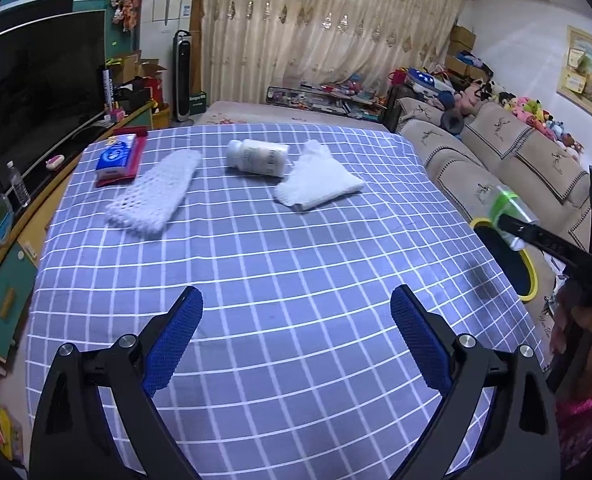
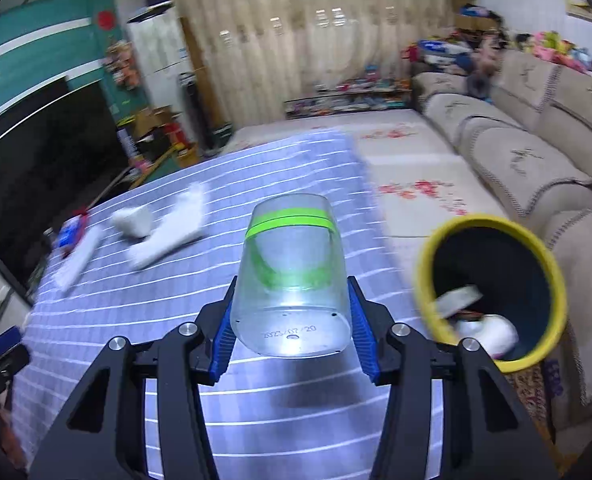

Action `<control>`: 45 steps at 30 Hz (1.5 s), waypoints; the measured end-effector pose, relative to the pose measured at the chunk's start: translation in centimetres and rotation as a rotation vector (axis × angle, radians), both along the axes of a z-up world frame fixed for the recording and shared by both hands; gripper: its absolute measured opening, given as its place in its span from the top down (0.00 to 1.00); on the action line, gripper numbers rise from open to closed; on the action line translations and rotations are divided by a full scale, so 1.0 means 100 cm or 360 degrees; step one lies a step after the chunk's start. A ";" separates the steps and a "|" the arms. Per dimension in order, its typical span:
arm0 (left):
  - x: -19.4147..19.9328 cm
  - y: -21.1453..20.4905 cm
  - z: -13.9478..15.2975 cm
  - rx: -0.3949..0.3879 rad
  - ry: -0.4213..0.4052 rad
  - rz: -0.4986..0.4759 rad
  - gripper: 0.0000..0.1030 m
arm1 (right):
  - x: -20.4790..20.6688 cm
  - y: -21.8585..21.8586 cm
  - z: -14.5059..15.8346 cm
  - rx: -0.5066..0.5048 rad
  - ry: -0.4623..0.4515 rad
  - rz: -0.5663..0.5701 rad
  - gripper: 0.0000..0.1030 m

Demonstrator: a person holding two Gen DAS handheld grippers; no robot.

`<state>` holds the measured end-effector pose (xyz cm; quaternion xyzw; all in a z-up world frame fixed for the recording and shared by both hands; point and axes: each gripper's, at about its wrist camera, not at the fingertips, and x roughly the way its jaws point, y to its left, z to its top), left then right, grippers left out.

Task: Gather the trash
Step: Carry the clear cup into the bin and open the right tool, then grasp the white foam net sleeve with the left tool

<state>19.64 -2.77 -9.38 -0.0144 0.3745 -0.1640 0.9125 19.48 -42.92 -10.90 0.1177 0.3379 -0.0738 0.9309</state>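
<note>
My right gripper (image 2: 292,332) is shut on a clear plastic cup with a green band (image 2: 292,276), held above the table's right edge; the cup also shows in the left wrist view (image 1: 505,212). A yellow-rimmed dark bin (image 2: 491,292) with some trash inside stands on the floor to the right; its rim shows in the left wrist view (image 1: 529,276). My left gripper (image 1: 296,320) is open and empty over the checked tablecloth (image 1: 276,264). A white bottle (image 1: 258,157) lies on its side at the far end.
A white crochet cloth (image 1: 154,190), a folded white cloth (image 1: 317,180) and a blue tissue pack on a red pouch (image 1: 118,158) lie on the table. A beige sofa (image 1: 491,152) runs along the right. A TV stand (image 1: 12,240) is on the left.
</note>
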 end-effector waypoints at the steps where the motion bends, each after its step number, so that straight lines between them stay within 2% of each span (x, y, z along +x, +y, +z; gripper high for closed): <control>1: 0.001 -0.005 -0.001 0.0006 0.0003 -0.0010 0.09 | -0.002 -0.012 -0.002 0.0002 0.0006 -0.0045 0.54; 4: 0.003 -0.017 0.000 0.0024 0.0007 -0.0032 0.09 | -0.005 -0.062 -0.012 -0.0002 0.0053 -0.0217 0.54; 8: 0.010 -0.030 -0.002 0.0051 0.0023 -0.0049 0.09 | -0.002 -0.110 -0.037 0.0008 0.0148 -0.0350 0.54; 14: 0.021 -0.046 -0.006 0.0093 0.0052 -0.0043 0.09 | 0.013 -0.152 -0.072 0.0020 0.0287 -0.0450 0.53; 15: 0.022 -0.048 -0.007 0.0098 0.0057 -0.0045 0.09 | 0.015 -0.156 -0.077 0.0025 0.0310 -0.0459 0.52; 16: 0.024 -0.050 -0.008 0.0103 0.0063 -0.0047 0.09 | 0.015 -0.160 -0.079 0.0037 0.0312 -0.0465 0.44; 23: 0.042 -0.060 -0.012 0.0132 0.0084 -0.0043 0.09 | 0.007 -0.160 -0.072 0.0022 0.0246 -0.0481 0.42; 27: 0.058 -0.053 -0.010 0.0141 0.0066 -0.0009 0.09 | 0.005 -0.163 -0.067 0.0028 0.0227 -0.0464 0.40; 33: 0.093 -0.020 -0.011 0.0162 0.0092 0.0067 0.09 | 0.005 -0.159 -0.061 0.0042 0.0202 -0.0435 0.40; 39: 0.138 0.022 -0.017 0.0282 0.0107 0.0134 0.09 | 0.010 -0.150 -0.056 0.0039 0.0189 -0.0412 0.40; 45: 0.180 0.054 -0.032 0.0352 0.0148 0.0127 0.09 | 0.018 -0.140 -0.056 0.0029 0.0205 -0.0398 0.39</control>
